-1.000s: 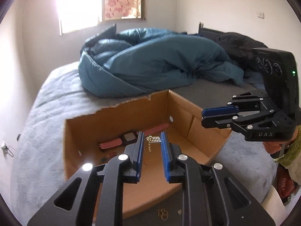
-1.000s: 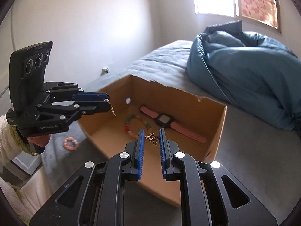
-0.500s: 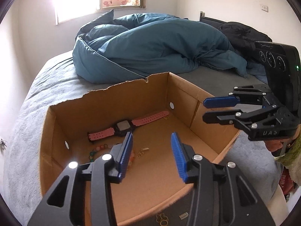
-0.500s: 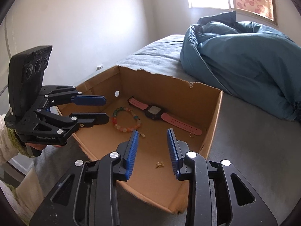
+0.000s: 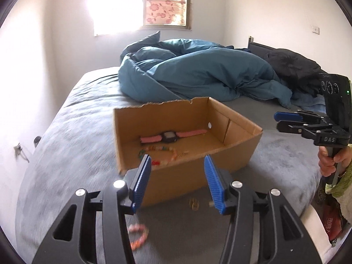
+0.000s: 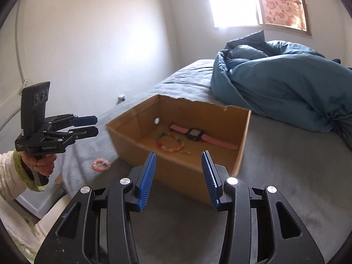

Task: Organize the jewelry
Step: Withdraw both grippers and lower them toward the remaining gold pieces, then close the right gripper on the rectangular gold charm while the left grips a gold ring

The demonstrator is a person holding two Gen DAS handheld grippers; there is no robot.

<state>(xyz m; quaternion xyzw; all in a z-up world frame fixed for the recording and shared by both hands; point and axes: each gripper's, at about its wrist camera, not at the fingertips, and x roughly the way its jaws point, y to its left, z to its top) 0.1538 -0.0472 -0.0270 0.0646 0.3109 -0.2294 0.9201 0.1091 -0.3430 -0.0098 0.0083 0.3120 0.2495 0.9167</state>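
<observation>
Since the cardboard box (image 6: pixel 242 145) serves as the collecting bin, the jewelry lies loose on its floor: pink-strapped watch (image 6: pixel 194 134) along the far wall, beaded bracelet (image 6: pixel 169 142) just in front, small gold piece (image 6: pixel 184 153) beside the beads. Still outside on the grey bedspread (image 5: pixel 72 132): a pink bead bracelet (image 6: pixel 101 164) near the box's left corner, and a small gold charm (image 5: pixel 193 203) against its front wall. Left gripper (image 5: pixel 177 183) hangs spread wide and empty, aimed low over those strays, probably for the next pickup. Right gripper (image 6: pixel 179 181) likewise gapes, holding nothing, backed off from the box. Blue duvet (image 6: pixel 286 92) bunched behind.
</observation>
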